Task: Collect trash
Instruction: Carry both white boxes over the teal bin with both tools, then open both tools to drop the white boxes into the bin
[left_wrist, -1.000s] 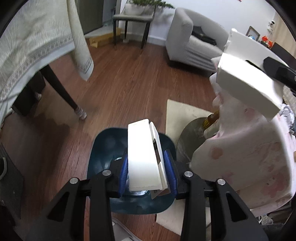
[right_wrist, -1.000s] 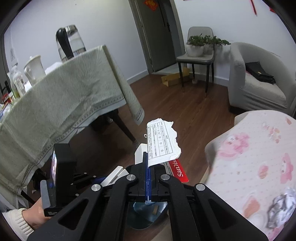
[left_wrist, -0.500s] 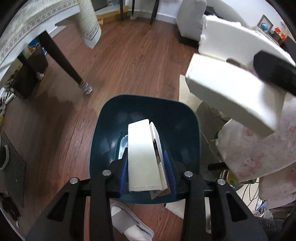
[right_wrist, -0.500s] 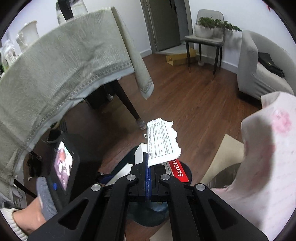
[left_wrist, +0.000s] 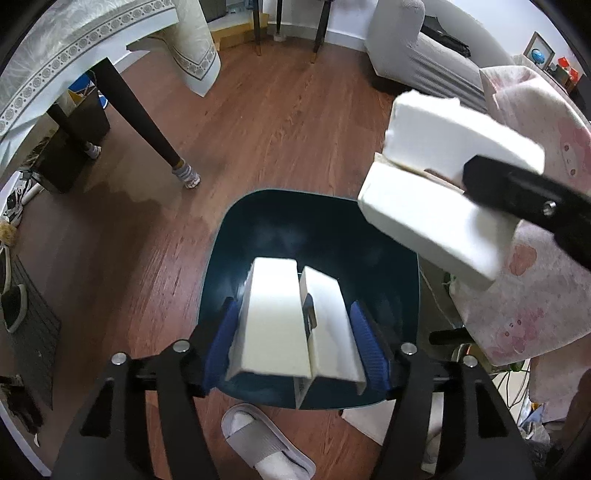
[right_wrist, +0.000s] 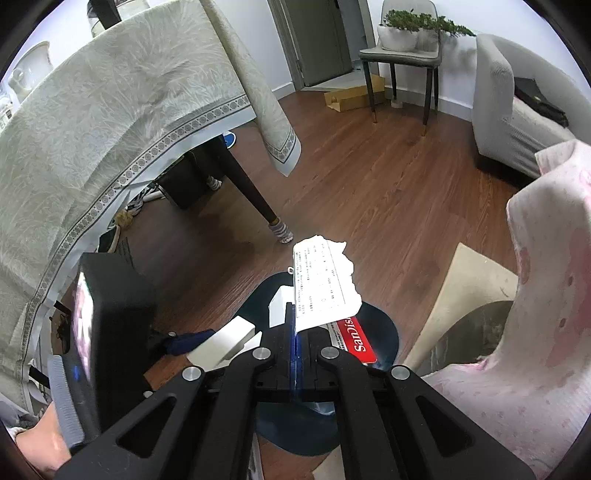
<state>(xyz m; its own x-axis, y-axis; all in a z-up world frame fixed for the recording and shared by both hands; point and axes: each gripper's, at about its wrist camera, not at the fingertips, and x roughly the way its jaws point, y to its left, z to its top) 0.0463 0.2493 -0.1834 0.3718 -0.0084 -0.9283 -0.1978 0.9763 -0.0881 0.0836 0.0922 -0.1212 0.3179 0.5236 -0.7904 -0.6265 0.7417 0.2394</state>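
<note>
Both grippers poised over the trash bin, ready to drop their loads.

Left wrist view: the left gripper (left_wrist: 295, 332) hangs directly above the dark blue trash bin (left_wrist: 258, 229), jaws spread partway with the white folded carton (left_wrist: 291, 325) loose between the pads, apparently mid-release; next, widen further. Right wrist view: the right gripper (right_wrist: 297, 354) is clamped tight on torn SanDisk packaging (right_wrist: 325, 284) above the bin; it needs opening.

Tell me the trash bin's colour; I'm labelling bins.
Dark teal-blue trash bin, clearest in the left wrist view, under the left gripper.
</note>
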